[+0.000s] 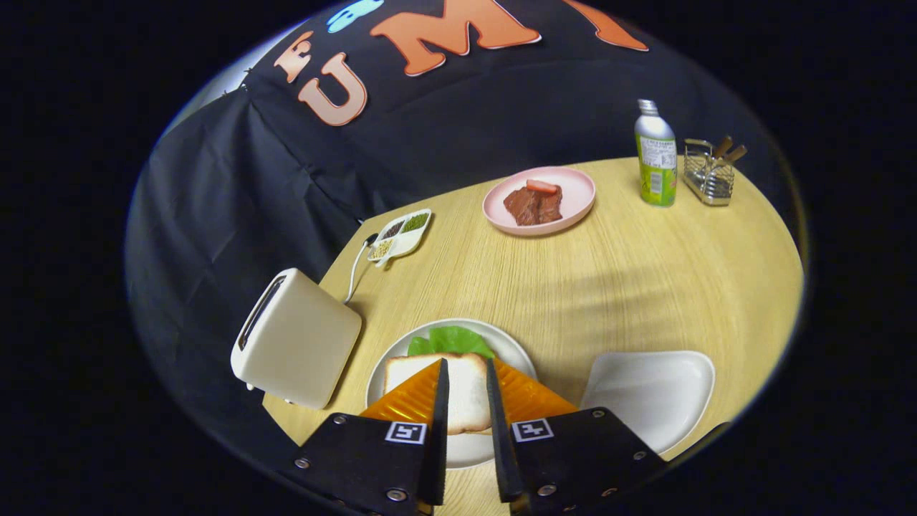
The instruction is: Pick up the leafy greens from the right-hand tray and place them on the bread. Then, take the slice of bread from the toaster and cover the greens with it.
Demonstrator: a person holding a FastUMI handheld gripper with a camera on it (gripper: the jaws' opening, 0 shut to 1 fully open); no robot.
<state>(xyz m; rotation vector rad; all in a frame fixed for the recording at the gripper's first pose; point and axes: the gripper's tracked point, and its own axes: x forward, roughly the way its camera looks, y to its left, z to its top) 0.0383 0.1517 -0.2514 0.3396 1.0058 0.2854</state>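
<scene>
Two fingers [438,401] spread over bread slice [466,390], leafy greens [450,340] beneath (plate [516,347]).

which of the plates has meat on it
The pink plate far beyond the tool, beside the green bottle. The round white plate holds bread and greens; the white tray is bare.

Bread slice [467,390] over greens [451,340], right of toaster [295,337]
</scene>
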